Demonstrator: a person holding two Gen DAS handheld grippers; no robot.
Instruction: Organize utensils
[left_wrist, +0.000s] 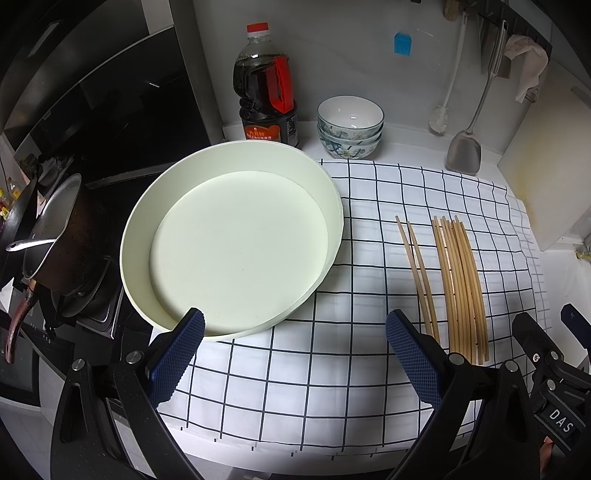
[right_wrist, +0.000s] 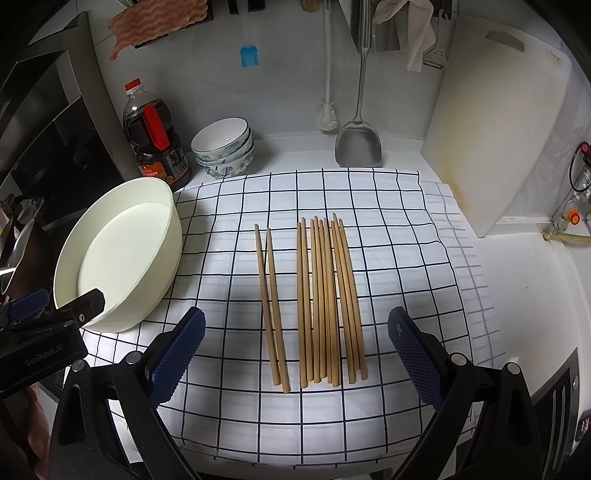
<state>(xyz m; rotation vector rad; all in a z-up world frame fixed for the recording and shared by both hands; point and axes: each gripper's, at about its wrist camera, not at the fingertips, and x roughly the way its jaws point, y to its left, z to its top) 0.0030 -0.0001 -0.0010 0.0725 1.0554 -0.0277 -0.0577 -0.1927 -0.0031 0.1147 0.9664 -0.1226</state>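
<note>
Both the right gripper (right_wrist: 295, 350) and left gripper (left_wrist: 295, 354) hold their jaws released, empty. Chopsticks (right_wrist: 328, 299) lie on the checked cloth (right_wrist: 406, 258) over the tabletop, 2 (right_wrist: 271, 306) apart, beside the white basin (right_wrist: 162, 236). Light, stiff, slippery; probably grip mid-length.

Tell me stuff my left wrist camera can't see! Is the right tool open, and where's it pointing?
Observer: The right tool is open and holds nothing. The chopsticks lie on the checked cloth straight ahead, between its fingers.
Operator: Is anything hanging above the bottle?
Observer: Yes, a pink striped rag hangs up there.
Operator: What's past the cutting board?
Observer: A yellow hose lies on the counter to its right.
</note>
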